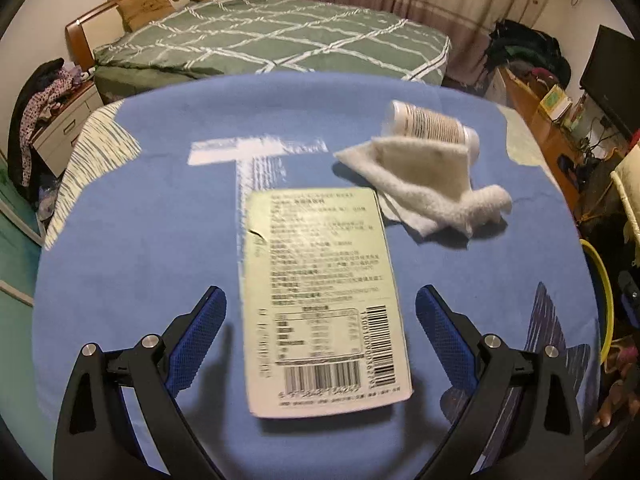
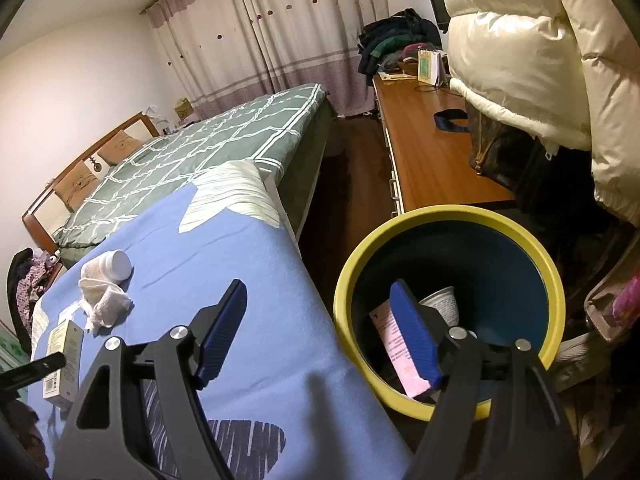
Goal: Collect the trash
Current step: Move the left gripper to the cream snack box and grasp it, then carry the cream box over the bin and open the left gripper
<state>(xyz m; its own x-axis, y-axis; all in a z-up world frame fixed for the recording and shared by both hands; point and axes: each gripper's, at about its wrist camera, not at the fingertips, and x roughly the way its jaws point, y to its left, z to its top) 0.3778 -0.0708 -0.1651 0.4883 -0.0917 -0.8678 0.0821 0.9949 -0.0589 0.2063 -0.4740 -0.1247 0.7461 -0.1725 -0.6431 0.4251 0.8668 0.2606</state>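
Observation:
A pale green carton [image 1: 320, 296] with barcodes lies flat on the blue cloth [image 1: 140, 220]. My left gripper [image 1: 320, 304] is open, its blue fingers on either side of the carton. Beyond it lie a crumpled white tissue [image 1: 424, 184] and a white bottle [image 1: 432, 124] on its side. My right gripper [image 2: 320, 308] is open and empty, over the cloth's right edge and the yellow-rimmed bin [image 2: 348, 292]. The bin holds a pink carton [image 2: 394, 344] and a white cup [image 2: 442, 304]. The right wrist view also shows the green carton [image 2: 66, 352], tissue [image 2: 106, 300] and bottle [image 2: 116, 266].
A bed with a green quilt [image 1: 272, 36] stands beyond the cloth. A wooden desk [image 2: 424, 152] with a white puffy jacket [image 2: 540, 60] and bags is at the right. A nightstand with clothes [image 1: 52, 108] is at the left. Dark floor [image 2: 352, 184] lies between bed and desk.

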